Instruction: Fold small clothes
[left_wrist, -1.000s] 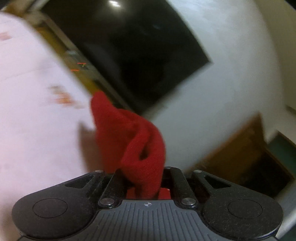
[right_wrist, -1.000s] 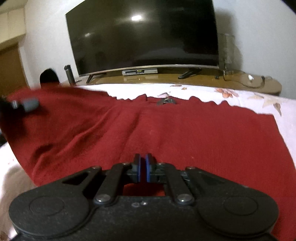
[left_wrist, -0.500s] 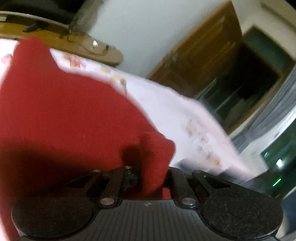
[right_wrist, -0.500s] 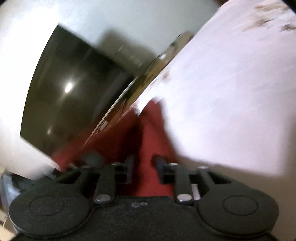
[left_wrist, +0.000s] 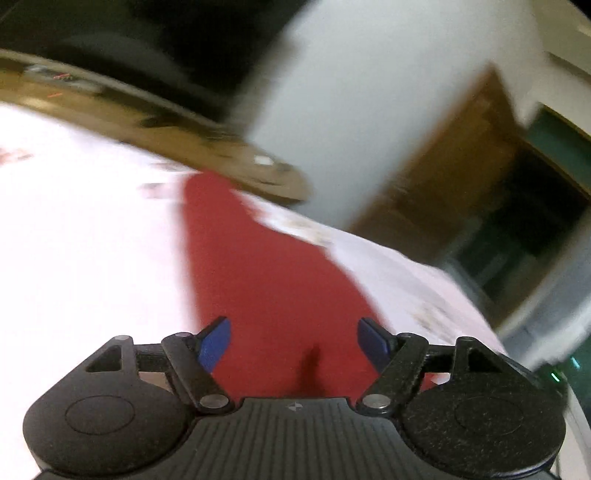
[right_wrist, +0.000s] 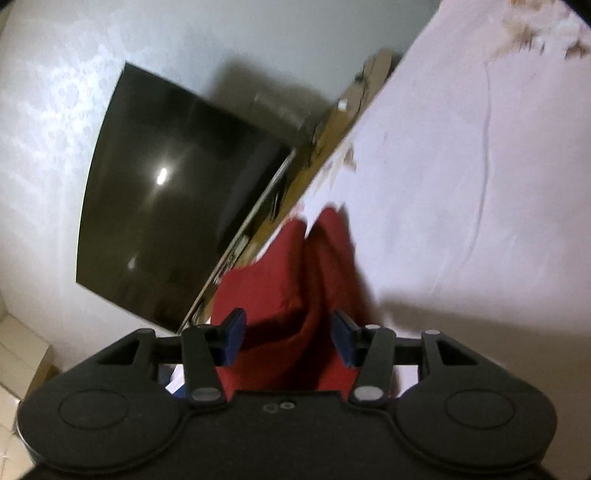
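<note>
Both grippers have just been opening. The left gripper gapes wide, with the red sweater lying flat ahead between its blue pads. The right gripper stands apart too, loose red folds bunched between its fingers.

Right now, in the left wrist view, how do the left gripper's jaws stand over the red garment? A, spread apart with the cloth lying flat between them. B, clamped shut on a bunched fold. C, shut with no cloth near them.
A: the left gripper shows both blue pads set wide apart, and the red garment lies flat on the white sheet between them, unpinched.
</note>
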